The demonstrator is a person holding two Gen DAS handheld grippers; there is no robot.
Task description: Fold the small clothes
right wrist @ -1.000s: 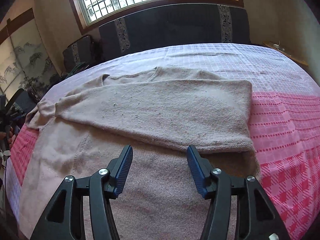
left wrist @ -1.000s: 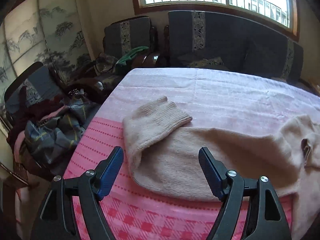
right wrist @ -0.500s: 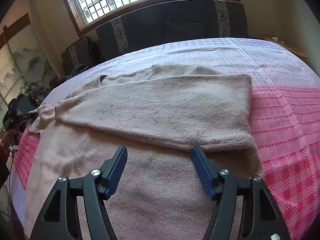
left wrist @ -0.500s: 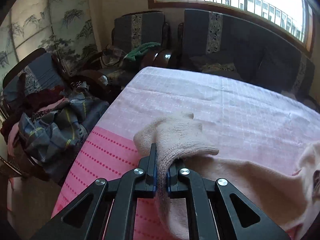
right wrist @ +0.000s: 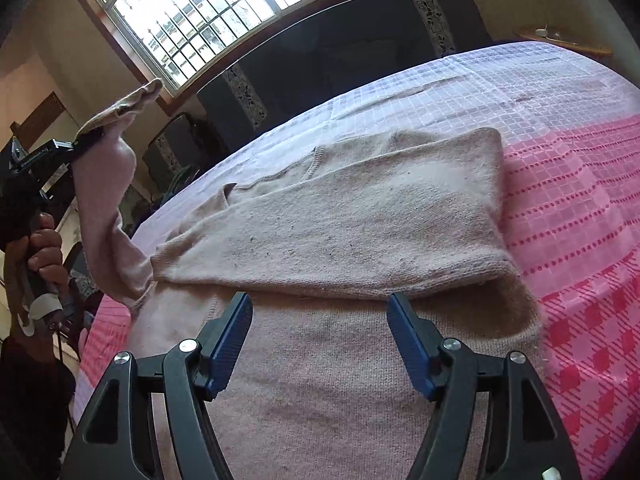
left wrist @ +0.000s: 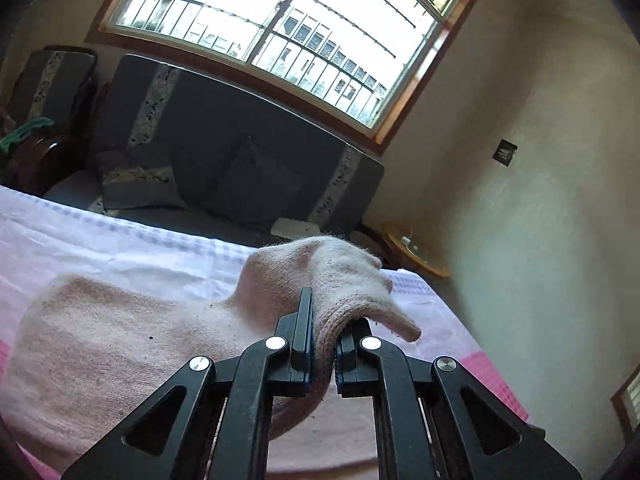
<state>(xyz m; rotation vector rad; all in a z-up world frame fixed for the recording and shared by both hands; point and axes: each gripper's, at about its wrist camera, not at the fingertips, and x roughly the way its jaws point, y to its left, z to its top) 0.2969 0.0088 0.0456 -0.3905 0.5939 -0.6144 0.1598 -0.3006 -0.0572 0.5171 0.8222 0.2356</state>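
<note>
Lifted off the sweater (right wrist: pixel 360 216), the sleeve cuff (left wrist: pixel 344 280) is hanging clamped in the left gripper (left wrist: pixel 322 344); the right gripper (right wrist: pixel 320 344), jaws just widening and empty, is hovering nearer the sweater's body, sleeve trailing leftward

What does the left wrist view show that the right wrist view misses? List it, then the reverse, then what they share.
Left wrist only: the left gripper seen close, shut on the sweater's cuff, and a wall plate.
Right wrist only: the open right gripper above the sweater, the folded sleeve, and the hand lifting the other sleeve.
Both: sweater, pink cloth, window, sofa.
</note>
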